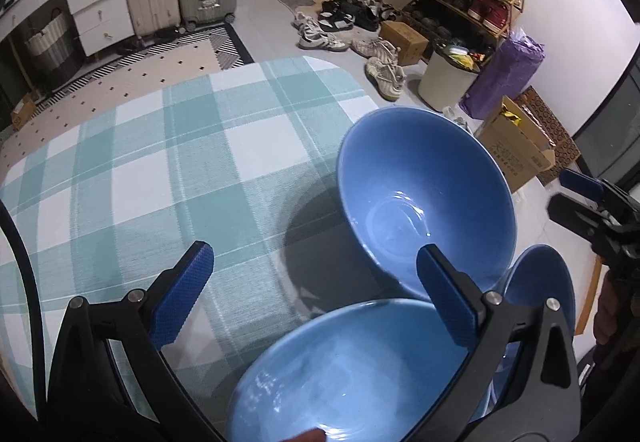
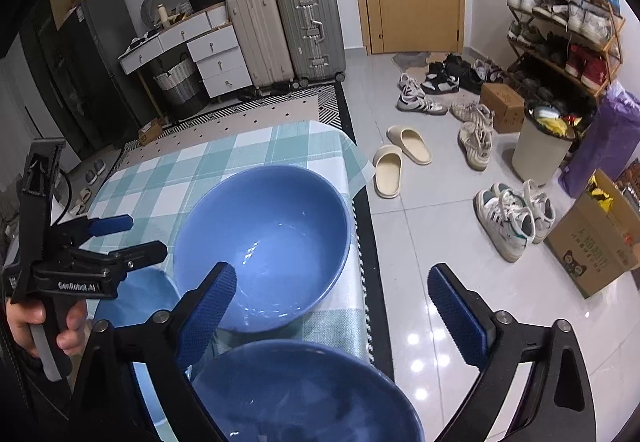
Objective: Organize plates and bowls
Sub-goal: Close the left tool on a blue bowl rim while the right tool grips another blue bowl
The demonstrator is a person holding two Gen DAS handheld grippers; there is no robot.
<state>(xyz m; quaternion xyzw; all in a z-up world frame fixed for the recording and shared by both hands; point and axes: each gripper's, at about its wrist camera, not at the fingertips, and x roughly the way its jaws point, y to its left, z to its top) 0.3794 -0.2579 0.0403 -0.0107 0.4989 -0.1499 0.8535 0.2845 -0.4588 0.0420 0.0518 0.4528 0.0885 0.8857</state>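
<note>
Bowls (image 2: 262,242) blue, unmarked; left tongs (image 2: 132,238) read "GenRobot.AI".

Two matching handheld grippers, black frames, scissor-style link arms. Left gripper (image 1: 316,294): blue cross-hatched rubber pads (image 1: 182,302) on both fingers, silver pivot screws (image 1: 493,298) along the arms, bottom of frame. Right gripper (image 2: 332,318): same blue textured pads (image 2: 456,318), same silver pivots (image 2: 502,318). White "GenRobot.AI" lettering (image 2: 77,286) on left unit's body, lower left of right view. Grey trigger handle (image 2: 42,352) below it, hand (image 2: 44,326) wrapped round.
</note>
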